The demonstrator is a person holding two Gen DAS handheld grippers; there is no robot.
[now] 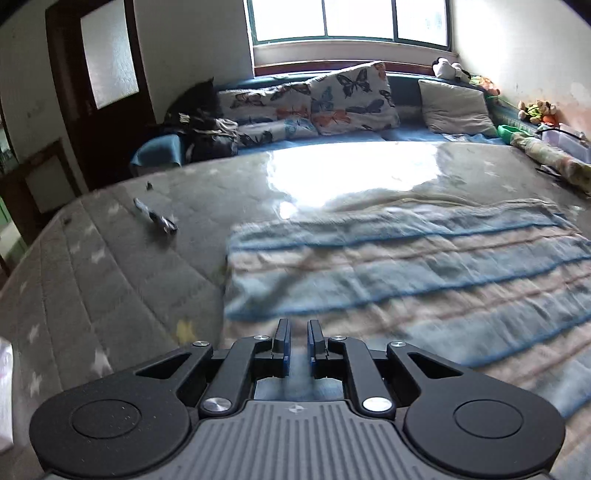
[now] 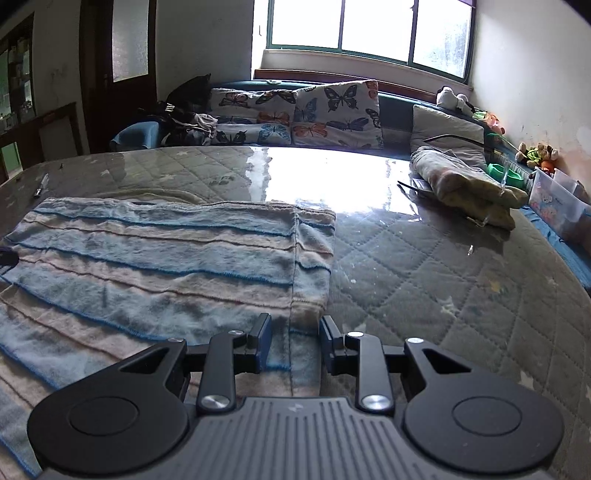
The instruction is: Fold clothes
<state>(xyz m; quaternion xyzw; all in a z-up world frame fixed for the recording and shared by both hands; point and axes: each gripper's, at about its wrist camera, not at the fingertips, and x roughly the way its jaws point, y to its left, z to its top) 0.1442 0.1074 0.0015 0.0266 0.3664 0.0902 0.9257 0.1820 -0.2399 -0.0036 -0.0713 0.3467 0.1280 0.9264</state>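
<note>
As it lies flat, towel (image 2: pixel 155 258) stripes crosswise—unfolded.

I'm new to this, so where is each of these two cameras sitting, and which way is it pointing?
Left wrist: rides behind the left tongs, low over the striped cloth's left edge, facing the window; only the narrowly parted tongs show.
Right wrist: behind the open right tongs, at the cloth's right edge, facing likewise.
Shared: cloth, butterfly pillows, window, quilted bed.
</note>
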